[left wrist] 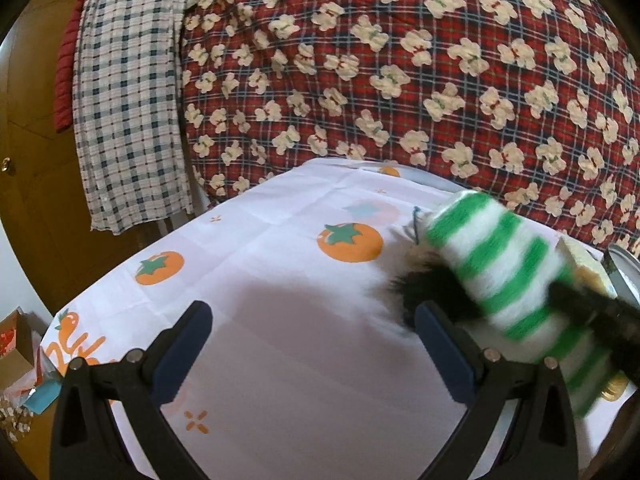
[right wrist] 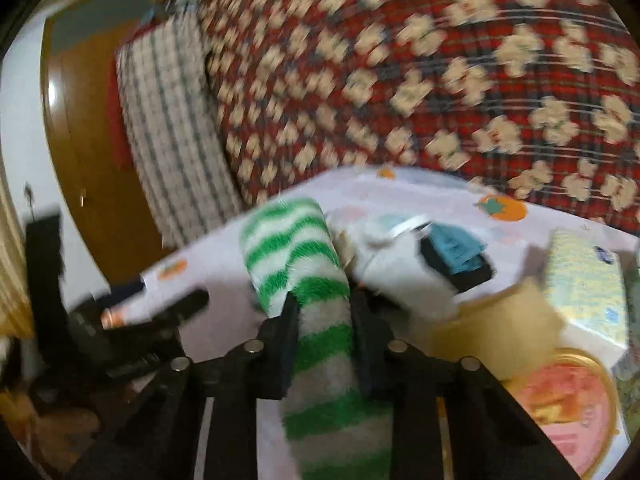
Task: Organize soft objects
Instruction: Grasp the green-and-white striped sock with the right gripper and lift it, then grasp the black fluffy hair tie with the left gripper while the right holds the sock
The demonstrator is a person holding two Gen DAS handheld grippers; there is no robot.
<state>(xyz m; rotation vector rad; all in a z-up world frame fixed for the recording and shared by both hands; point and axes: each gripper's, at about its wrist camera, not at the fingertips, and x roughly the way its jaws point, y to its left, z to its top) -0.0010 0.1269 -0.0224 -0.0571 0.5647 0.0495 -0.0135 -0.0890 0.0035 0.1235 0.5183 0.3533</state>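
The green-and-white striped sock (right wrist: 308,300) is caught between the right gripper (right wrist: 326,344), pads pinching its fuzzy middle, toe end rising up and forward over the tablecloth (left wrist: 280,320) with the orange fruit print. Just beyond the sock's toe sits a heap of other soft things (right wrist: 420,256), white, teal and dark, not yet sorted from the look of it. Beside the sock, towards the cloth's bare middle, the left gripper (left wrist: 312,344) hovers with its tongs spread wide and nothing between them. A yellow tissue pack (right wrist: 584,280) and a round tin (right wrist: 568,408) lie on the sock's far side from that gripper. Early days, I'd say: one item gripped, the heap waiting.
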